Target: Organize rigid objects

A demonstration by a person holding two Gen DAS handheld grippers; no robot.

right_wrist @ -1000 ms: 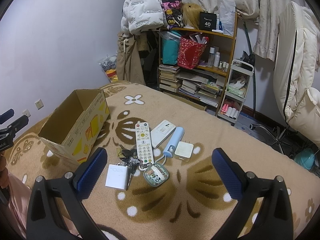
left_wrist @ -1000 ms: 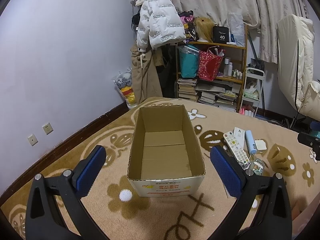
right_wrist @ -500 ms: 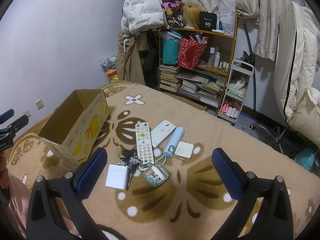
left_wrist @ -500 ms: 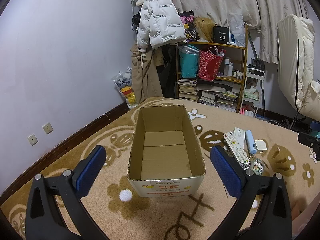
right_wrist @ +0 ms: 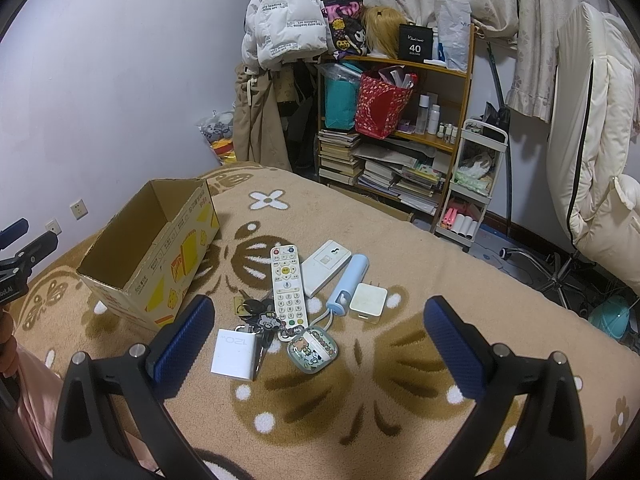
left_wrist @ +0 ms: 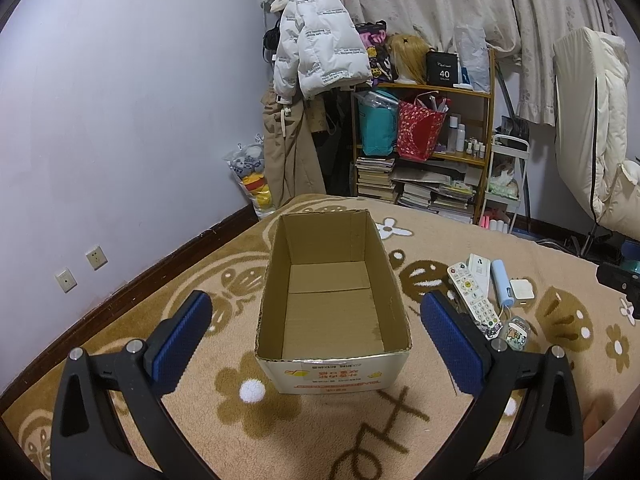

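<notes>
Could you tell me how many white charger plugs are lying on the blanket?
2: the 120W charger nearest the right gripper, beside the keys; the smaller square charger right of the blue tube.

Plain brown cardboard box [left_wrist: 333,292], matt, on a fuzzy cloth blanket [right_wrist: 400,380]. Beside the box, smooth white plastic remote [right_wrist: 287,286] and shiny charger [right_wrist: 234,354].

— Left gripper [left_wrist: 320,332]? 
— Jaws spread wide, nothing between them, lower centre of frame.
— Right gripper [right_wrist: 320,332]? 
— Same: wide apart, empty, blue pads [right_wrist: 182,340] facing inward, lower frame
</notes>
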